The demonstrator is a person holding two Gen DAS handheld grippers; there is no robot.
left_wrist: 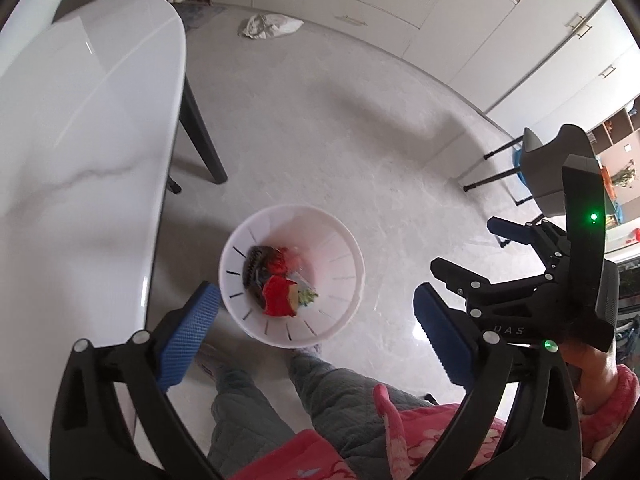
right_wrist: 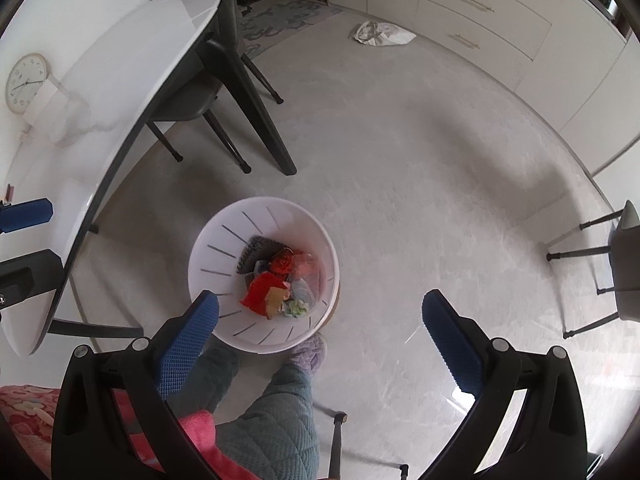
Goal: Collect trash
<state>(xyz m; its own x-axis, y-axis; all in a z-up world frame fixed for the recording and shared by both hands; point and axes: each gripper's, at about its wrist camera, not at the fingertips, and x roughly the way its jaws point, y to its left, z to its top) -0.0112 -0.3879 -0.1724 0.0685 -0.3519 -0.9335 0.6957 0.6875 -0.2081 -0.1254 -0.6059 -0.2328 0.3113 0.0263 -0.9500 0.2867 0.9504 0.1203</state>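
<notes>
Both hand-held grippers, left [left_wrist: 316, 320] and right [right_wrist: 320, 320], hang wide and empty above the white slotted plastic bin [left_wrist: 352, 280], which stands on the floor holding red scraps [left_wrist: 276, 298]. Next, I judge, fetch the crumpled white bag [left_wrist: 268, 26] by the cabinets.

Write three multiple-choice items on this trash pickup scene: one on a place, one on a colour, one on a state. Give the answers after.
1. Where does the white bin stand?
A. on the tabletop
B. on the floor beside the table
C. on a chair

2. What colour are the pads of the left tool?
A. blue
B. green
C. yellow

3. How do the jaws of the right tool stand?
A. shut on a can
B. shut on nothing
C. open with nothing between them

Answers: 1 B, the bin sits on grey floor by the table leg. 2 A, both pads are blue. 3 C, only floor and bin show through the gap.
</notes>
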